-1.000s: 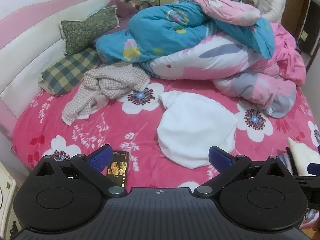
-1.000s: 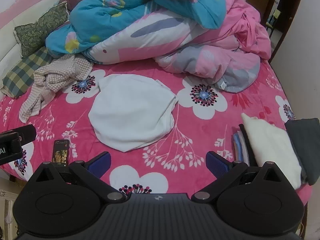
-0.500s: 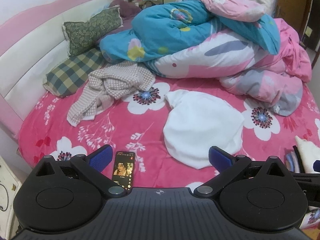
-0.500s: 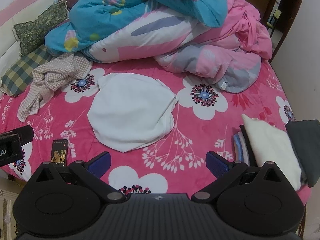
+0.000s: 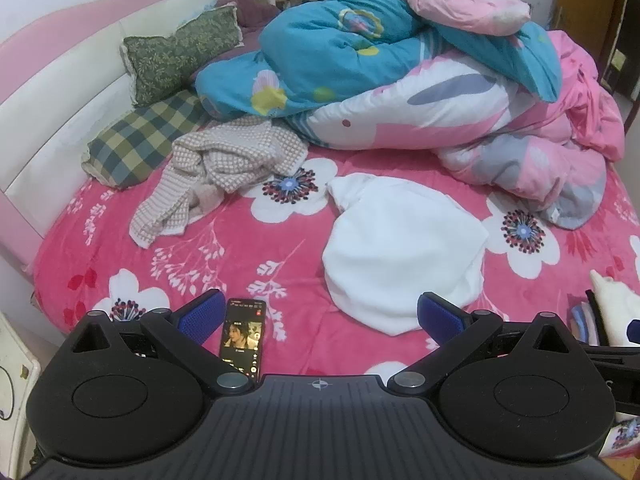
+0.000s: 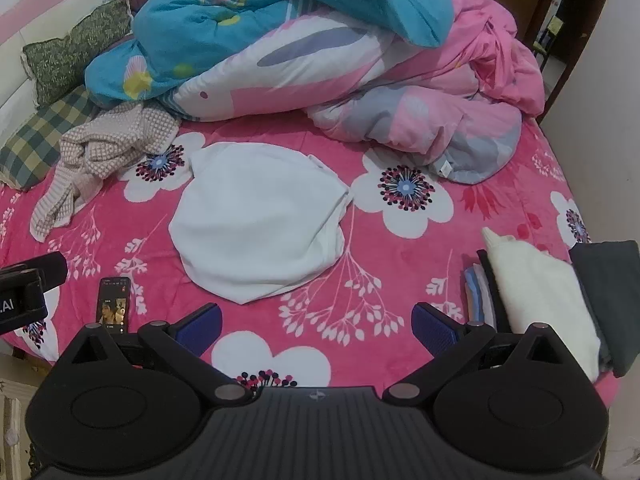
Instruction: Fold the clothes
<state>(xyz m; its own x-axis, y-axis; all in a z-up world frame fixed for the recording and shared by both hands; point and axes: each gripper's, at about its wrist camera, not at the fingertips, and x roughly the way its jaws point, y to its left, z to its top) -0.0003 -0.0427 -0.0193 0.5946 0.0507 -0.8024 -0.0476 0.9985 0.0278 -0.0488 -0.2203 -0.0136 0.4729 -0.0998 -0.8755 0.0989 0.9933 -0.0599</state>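
Jaws wide, empty: left gripper (image 5: 318, 314), right gripper (image 6: 316, 322) | white garment (image 6: 260, 224) mid-bed (image 6: 400, 264), part-folded, ungrasped | checked knit (image 5: 224, 164) crumpled by pillows, unfolded | folded stack (image 6: 536, 304) right edge, done | judged midway.

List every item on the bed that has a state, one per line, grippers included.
left gripper: open, empty
right gripper: open, empty
white garment: spread out, unfolded
checked garment: crumpled
folded stack: folded
phone: screen lit
quilts: heaped
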